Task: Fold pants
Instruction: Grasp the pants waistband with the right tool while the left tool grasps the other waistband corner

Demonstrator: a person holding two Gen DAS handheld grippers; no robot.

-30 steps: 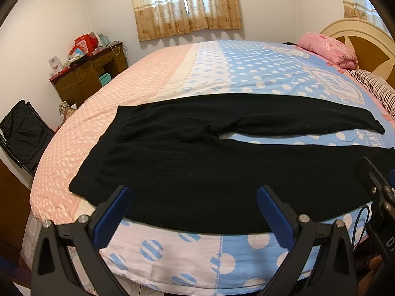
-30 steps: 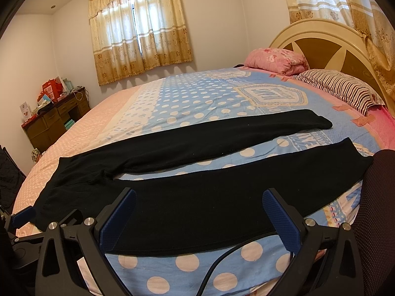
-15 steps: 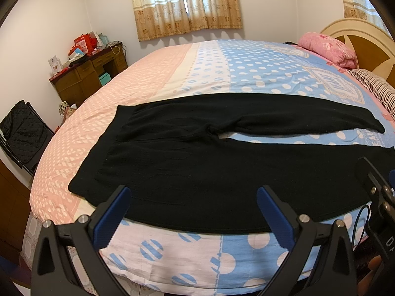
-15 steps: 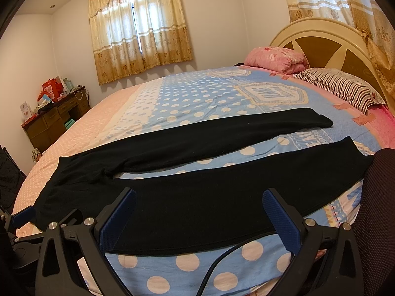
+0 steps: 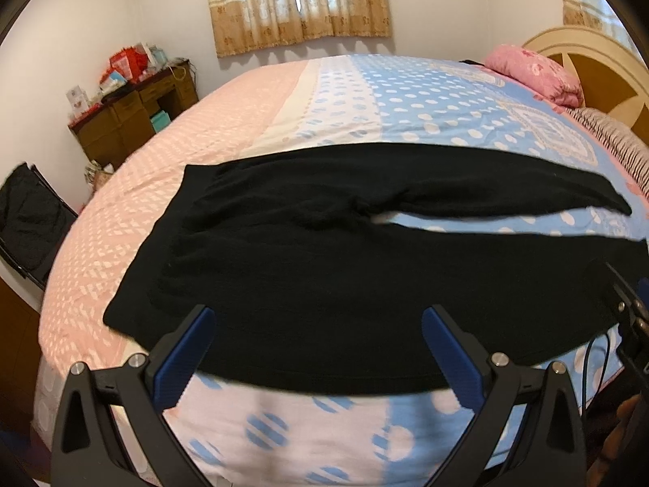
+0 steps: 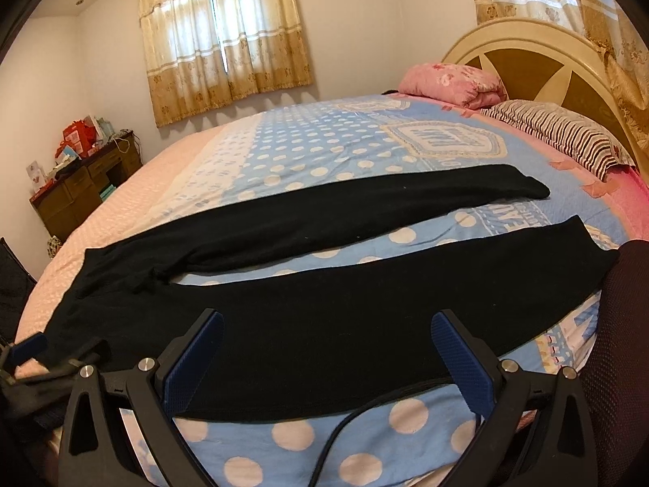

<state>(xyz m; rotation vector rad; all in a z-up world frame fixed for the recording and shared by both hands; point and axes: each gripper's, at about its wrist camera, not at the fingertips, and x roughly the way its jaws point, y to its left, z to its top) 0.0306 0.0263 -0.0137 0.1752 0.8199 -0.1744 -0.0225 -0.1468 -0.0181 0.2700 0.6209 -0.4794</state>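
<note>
Black pants [image 5: 324,268] lie flat and spread out on the bed, waistband at the left, both legs running right with a gap between them. They also show in the right wrist view [image 6: 332,324]. My left gripper [image 5: 316,320] is open and empty, over the near edge of the hip part. My right gripper [image 6: 324,324] is open and empty, over the near leg. Neither touches the cloth as far as I can tell.
The bed cover [image 5: 308,438] is pink at the left and blue with white dots at the right. A pink pillow [image 6: 450,81] and a striped pillow [image 6: 564,138] lie by the headboard [image 6: 543,61]. A wooden desk [image 5: 130,117] stands by the far wall. A dark chair back [image 6: 624,349] is at the right.
The left wrist view has shifted slightly, with some blur, and the pants sit a little lower and nearer. The right wrist view is nearly unchanged. Both grippers stay open.
</note>
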